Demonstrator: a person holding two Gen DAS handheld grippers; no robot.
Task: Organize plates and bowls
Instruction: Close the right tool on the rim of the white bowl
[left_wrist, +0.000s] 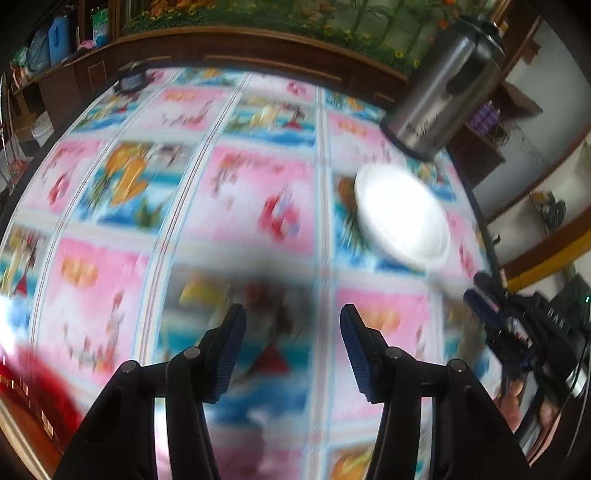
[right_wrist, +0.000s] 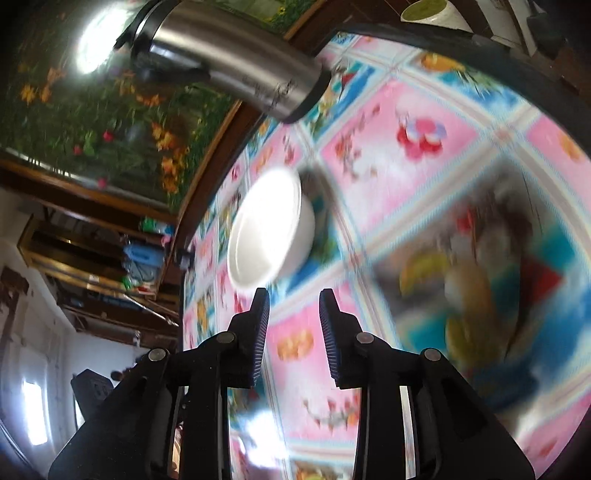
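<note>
My right gripper hangs open and empty, the white bowl just beyond its left fingertip, upper left of centre. My left gripper, also open, sees that bowl well off, upper right, before the steel kettle. The right is nearer.

White bowl: one, plain, round, upright, blurred. Rests on the patterned tablecloth toward the table's far right, near the steel kettle, apart from it.
</note>
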